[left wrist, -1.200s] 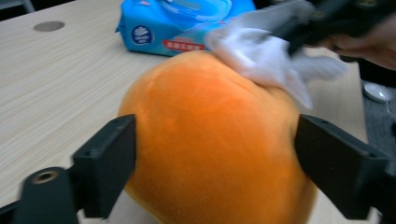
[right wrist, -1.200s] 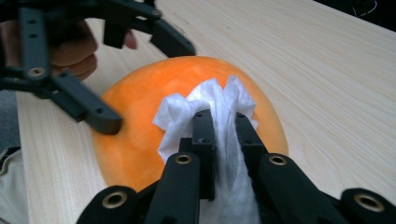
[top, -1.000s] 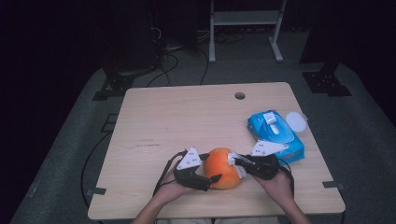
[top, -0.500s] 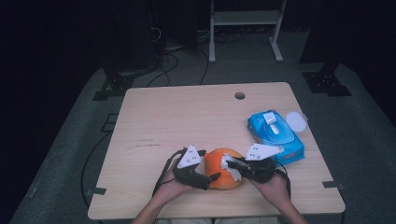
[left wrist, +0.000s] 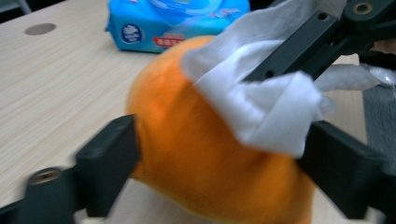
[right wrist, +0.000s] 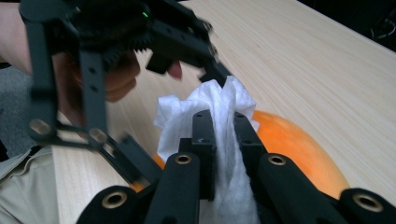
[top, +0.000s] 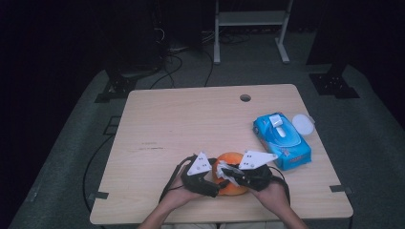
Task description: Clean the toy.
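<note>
- The orange (top: pixel 231 179) sits near the front edge of the desk (top: pixel 191 124), with bare wood stretching behind and to its left.
- A blue pack of wipes (top: pixel 282 140) lies just to the right, a white lid (top: pixel 303 124) beside it near the desk's right edge.
- The left gripper (top: pixel 212 183), its jaws just widened, stands spread around the orange, one jaw on each side.
- The right gripper (top: pixel 229 172), angled in from the right, pinches a white wipe (left wrist: pixel 261 100) against the orange's top.
- Writing on the pack is too blurred to read.
</note>
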`<state>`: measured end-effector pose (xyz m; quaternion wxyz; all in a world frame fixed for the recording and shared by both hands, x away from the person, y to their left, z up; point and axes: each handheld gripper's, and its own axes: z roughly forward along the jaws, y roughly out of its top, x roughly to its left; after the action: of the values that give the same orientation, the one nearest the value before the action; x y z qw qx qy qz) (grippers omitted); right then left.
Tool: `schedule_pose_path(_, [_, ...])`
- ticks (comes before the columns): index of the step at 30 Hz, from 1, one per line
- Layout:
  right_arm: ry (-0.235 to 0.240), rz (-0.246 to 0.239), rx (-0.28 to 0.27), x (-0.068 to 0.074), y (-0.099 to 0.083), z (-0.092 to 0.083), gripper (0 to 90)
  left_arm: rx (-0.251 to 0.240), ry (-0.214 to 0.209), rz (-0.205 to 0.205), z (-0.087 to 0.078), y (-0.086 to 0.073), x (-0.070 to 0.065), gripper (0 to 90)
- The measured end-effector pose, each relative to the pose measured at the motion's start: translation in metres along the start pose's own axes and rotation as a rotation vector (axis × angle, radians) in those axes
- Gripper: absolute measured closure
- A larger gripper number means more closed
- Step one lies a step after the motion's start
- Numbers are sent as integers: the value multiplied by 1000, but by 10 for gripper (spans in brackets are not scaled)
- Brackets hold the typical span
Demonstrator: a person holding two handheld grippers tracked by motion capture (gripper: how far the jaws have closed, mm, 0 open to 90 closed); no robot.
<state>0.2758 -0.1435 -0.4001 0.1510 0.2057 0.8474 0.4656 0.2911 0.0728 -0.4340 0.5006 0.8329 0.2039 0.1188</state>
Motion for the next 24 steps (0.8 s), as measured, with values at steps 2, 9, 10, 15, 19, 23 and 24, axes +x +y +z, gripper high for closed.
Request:
schedule_pose_path(2, [-6, 15, -8, -5, -2, -3, 819, 5, -5, -37, 2, -2, 4, 44])
schedule_pose_path(9, [-16, 20, 1, -1, 0, -1, 819, 23, -21, -1, 5, 0, -3, 156])
schedule_pose_path(10, [-11, 17, 2, 2, 2, 0, 819, 23, -23, 3, 5, -1, -5, 156])
schedule_pose_path(15, [0, -27, 39, 11, 4, 11, 820, 45, -16, 11, 6, -4, -3, 156])
schedule_pose_path(19, [-35, 13, 15, -5, -1, -5, 818, 45, -25, 10, 8, -6, -4, 201])
schedule_pose_path(23, [-47, 75, -13, -17, -9, -18, 818, 72, -35, 21, 14, -9, -6, 199])
schedule_pose_path(24, [-45, 81, -15, -17, -10, -19, 818, 60, -27, 32, 14, -7, -7, 182])
